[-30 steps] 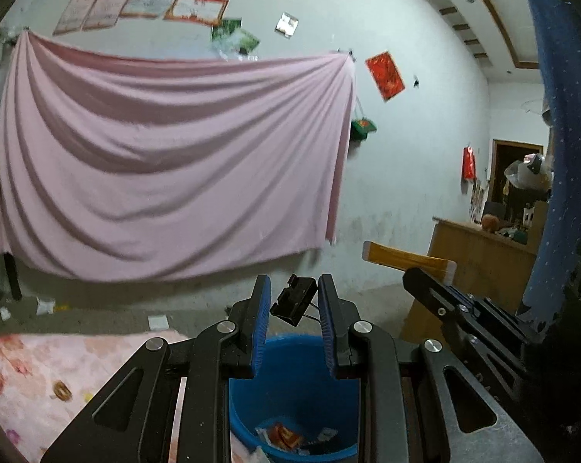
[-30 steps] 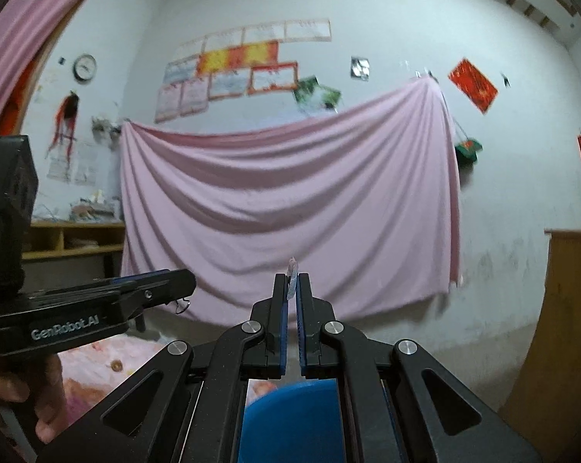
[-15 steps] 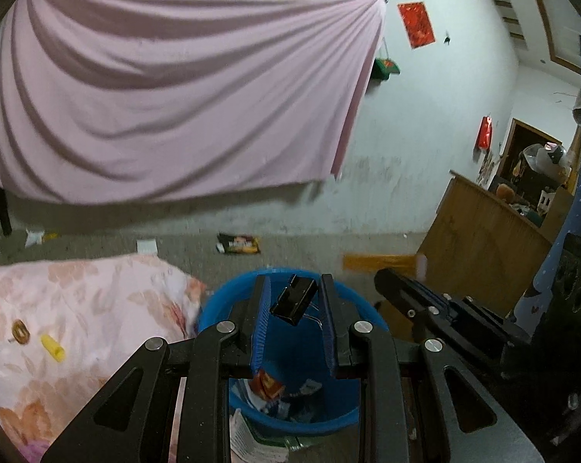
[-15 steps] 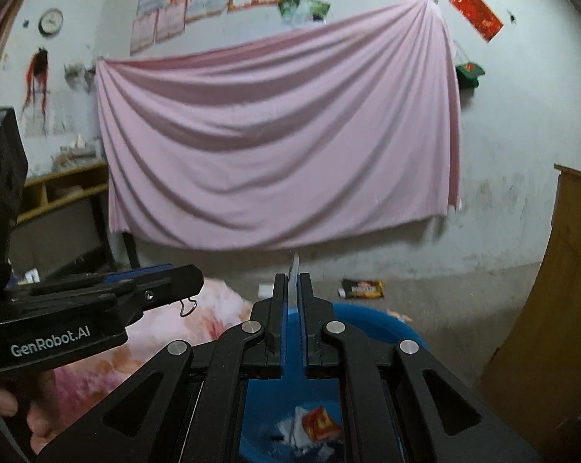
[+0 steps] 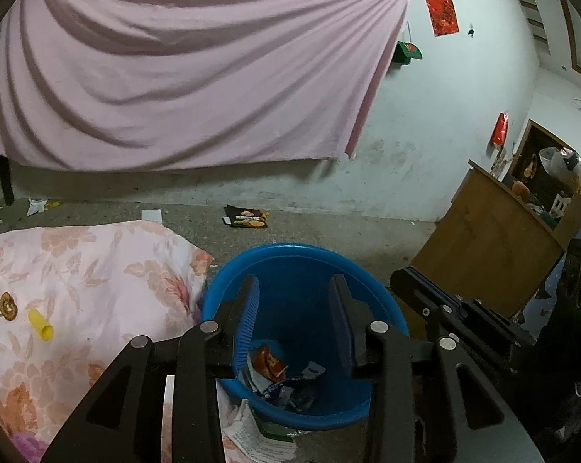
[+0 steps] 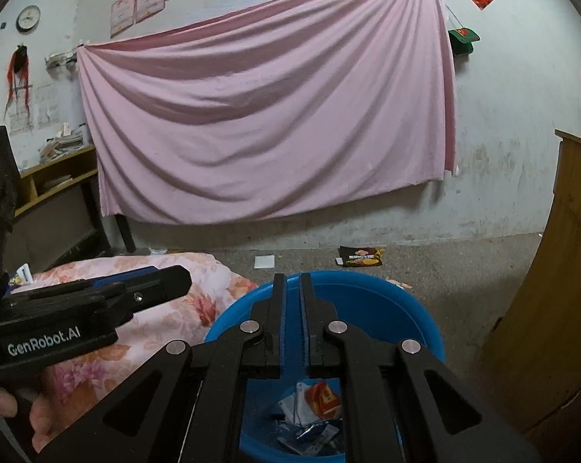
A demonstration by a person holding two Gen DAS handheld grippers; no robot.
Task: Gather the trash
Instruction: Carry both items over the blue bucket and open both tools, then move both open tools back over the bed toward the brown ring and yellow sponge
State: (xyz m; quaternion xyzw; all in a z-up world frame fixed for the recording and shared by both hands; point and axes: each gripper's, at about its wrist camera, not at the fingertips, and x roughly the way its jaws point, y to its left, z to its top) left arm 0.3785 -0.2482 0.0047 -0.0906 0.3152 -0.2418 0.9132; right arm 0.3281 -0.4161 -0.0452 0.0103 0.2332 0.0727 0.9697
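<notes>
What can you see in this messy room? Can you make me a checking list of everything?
Surface: grey floor, flowered quilt beside it.
Job's things: blue bucket holding wrappers; dark snack bag, paper scraps lie on floor.
Clutter: yellow tube, small round brown thing on quilt.
Grippers: left gripper jaws opening, nothing between; right gripper shut, empty; both over the bucket.
Cables: nothing seen.
Surroundings: pink sheet, wall clock, wooden cabinet.

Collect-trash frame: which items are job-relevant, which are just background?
Job:
- blue bucket
- wrappers in the bucket
- dark snack bag on floor
- white paper scrap
- yellow tube on floral blanket

Background:
- pink sheet
- wall clock
- wooden cabinet
</notes>
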